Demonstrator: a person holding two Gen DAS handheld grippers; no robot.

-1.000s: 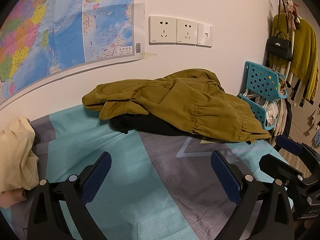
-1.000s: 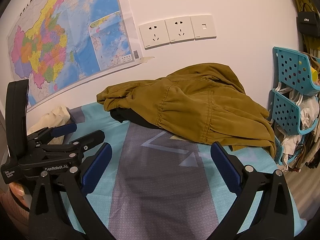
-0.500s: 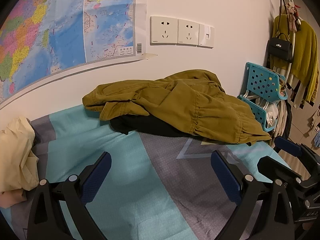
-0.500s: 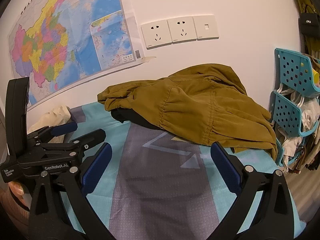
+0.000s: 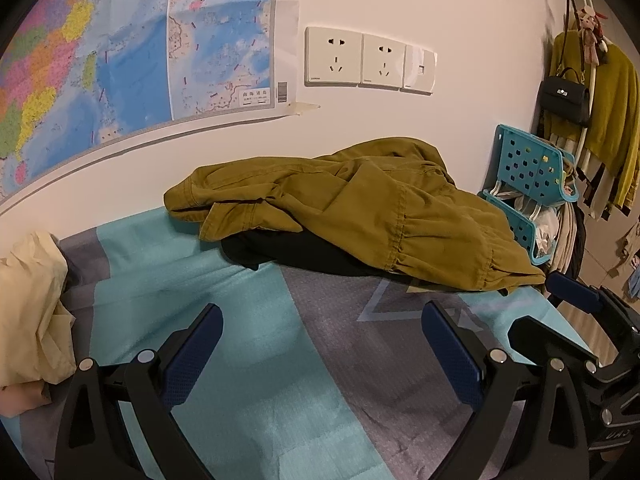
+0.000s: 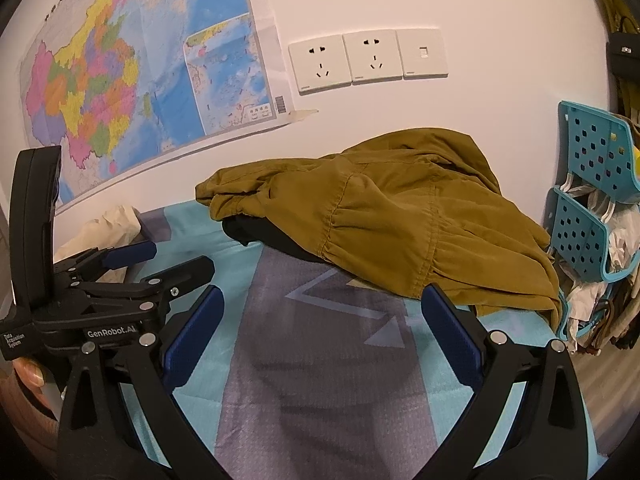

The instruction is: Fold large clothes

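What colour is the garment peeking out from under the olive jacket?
Black; it lies beneath the olive jacket, clearest in the left wrist view.

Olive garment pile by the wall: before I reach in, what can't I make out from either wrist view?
- Black garment: mostly buried under the olive garment in both views; its type and extent are hidden.
- Olive garment: crumpled, so sleeves, collar and far edge against the wall cannot be told apart.
- Cream cloth: cut off by the left wrist view's left edge; partly behind the left gripper in the right wrist view.
- Map lettering: too small to read.
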